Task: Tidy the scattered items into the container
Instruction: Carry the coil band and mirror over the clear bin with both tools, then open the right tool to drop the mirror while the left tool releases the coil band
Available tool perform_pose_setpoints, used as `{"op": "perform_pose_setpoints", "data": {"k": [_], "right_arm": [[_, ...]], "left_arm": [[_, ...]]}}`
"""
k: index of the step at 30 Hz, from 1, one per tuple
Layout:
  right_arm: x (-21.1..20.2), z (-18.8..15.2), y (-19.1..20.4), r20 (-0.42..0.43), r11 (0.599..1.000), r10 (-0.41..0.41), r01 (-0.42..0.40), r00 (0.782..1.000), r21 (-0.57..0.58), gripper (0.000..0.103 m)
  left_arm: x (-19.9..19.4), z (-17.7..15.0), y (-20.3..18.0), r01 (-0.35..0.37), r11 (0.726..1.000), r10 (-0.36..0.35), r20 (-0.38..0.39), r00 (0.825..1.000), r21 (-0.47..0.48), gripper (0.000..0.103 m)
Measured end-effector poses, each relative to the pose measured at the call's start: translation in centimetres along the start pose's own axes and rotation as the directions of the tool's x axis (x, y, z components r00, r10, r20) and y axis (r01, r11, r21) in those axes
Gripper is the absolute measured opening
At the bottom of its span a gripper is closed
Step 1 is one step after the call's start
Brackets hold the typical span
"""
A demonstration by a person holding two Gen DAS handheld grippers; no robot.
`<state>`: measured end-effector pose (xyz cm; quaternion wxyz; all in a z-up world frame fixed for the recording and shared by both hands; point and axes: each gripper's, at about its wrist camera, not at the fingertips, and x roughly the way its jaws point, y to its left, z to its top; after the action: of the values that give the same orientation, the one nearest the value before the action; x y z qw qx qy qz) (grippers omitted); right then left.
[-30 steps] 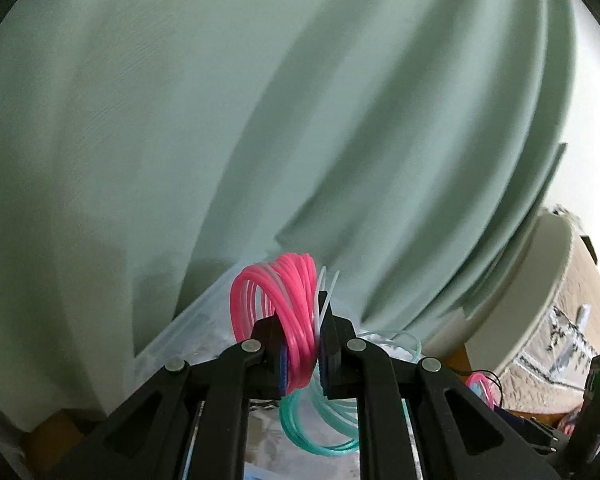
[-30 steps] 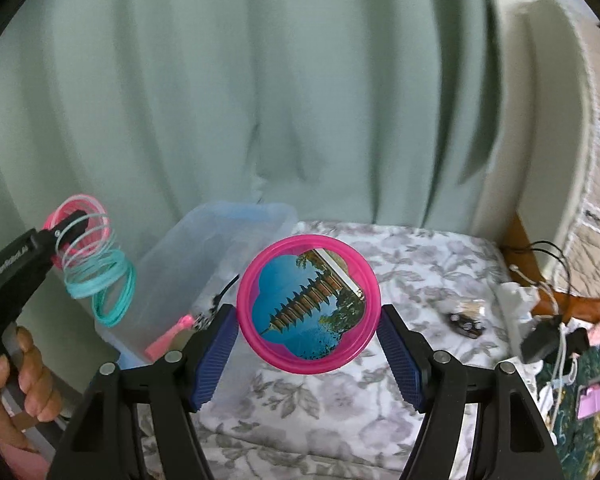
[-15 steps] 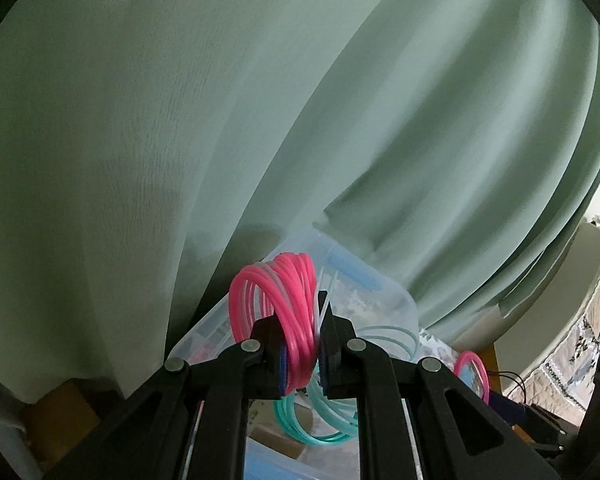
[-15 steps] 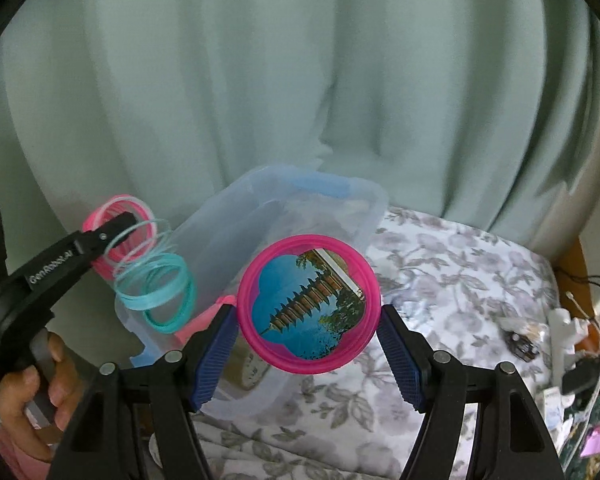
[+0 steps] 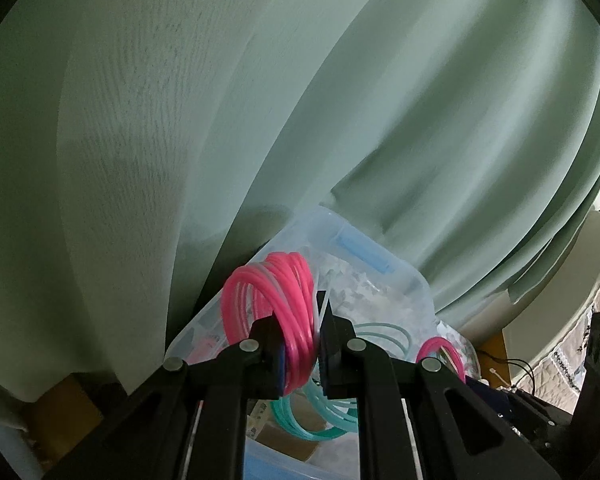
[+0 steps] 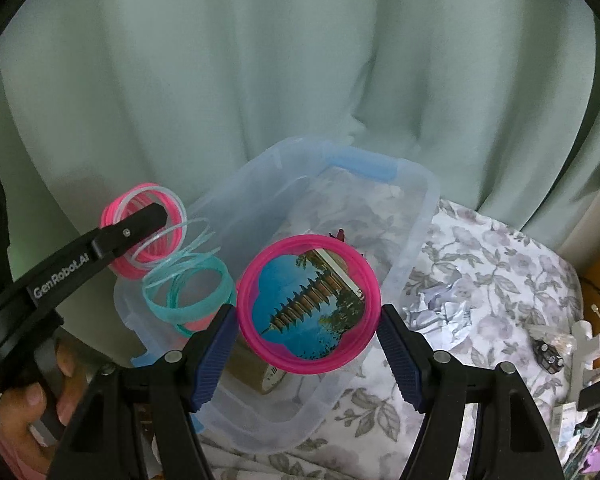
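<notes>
Both hands have swung toward the container (image 6: 416, 240) over the last second. In the right wrist view the clear plastic tub, earlier off to the left and partly hidden, now sits straight ahead; it rests on the bed (image 6: 500, 264), by the bed's far edge against the green curtain (image 6: 300, 60).

Right hand-held gripper (image 6: 306, 320): jaws fairly wide, clamped on the rim of the pink round mirror (image 6: 308, 308), one blue pad on each side. The mirror now hangs over the tub's near half.

Left hand-held gripper (image 5: 300, 344): jaws nearly together, pinching the pink coils of the plastic spring toy (image 5: 276, 312). The teal coils (image 6: 192, 292) dangle loose below, over the tub's left rim. A hand (image 6: 28, 404) shows on its handle.

Reading: both items are carried and roughly over the tub, so release looks close. The trailing teal coils may snag on the rim or spill outside, so I would bring the left farther in first.

Crumpled paper (image 6: 440, 308) on the bed beside the tub looks untidied.
</notes>
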<state>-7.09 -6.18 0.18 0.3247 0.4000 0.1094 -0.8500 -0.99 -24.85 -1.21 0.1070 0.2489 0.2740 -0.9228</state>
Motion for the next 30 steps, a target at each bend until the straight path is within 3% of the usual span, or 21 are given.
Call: {"op": "perform_pose_setpoints", "data": {"k": [15, 20, 26, 30], "right_arm": [[2.2, 0.8, -0.1, -0.036, 1.0, 0.015, -0.016, 0.999, -0.001, 0.074], [2.6, 0.9, 0.0, -0.032, 1.0, 0.014, -0.015, 0.999, -0.017, 0.075], [2.6, 0.7, 0.1, -0.031, 0.999, 0.019, -0.02, 0.999, -0.034, 0.075], [2.2, 0.7, 0.0, -0.023, 0.999, 0.023, -0.023, 0.999, -0.026, 0.075]], "left_arm": [[1.4, -0.4, -0.3, -0.012, 1.0, 0.012, -0.053, 0.999, 0.003, 0.015], [2.0, -0.6, -0.5, -0.035, 0.999, 0.034, -0.087, 0.996, -0.015, 0.036], [1.3, -0.5, -0.5, -0.043, 0.999, 0.042, -0.067, 0.997, -0.018, 0.049], [1.1, -0.5, -0.5, -0.043, 0.999, 0.041, -0.061, 0.997, -0.029, 0.051]]}}
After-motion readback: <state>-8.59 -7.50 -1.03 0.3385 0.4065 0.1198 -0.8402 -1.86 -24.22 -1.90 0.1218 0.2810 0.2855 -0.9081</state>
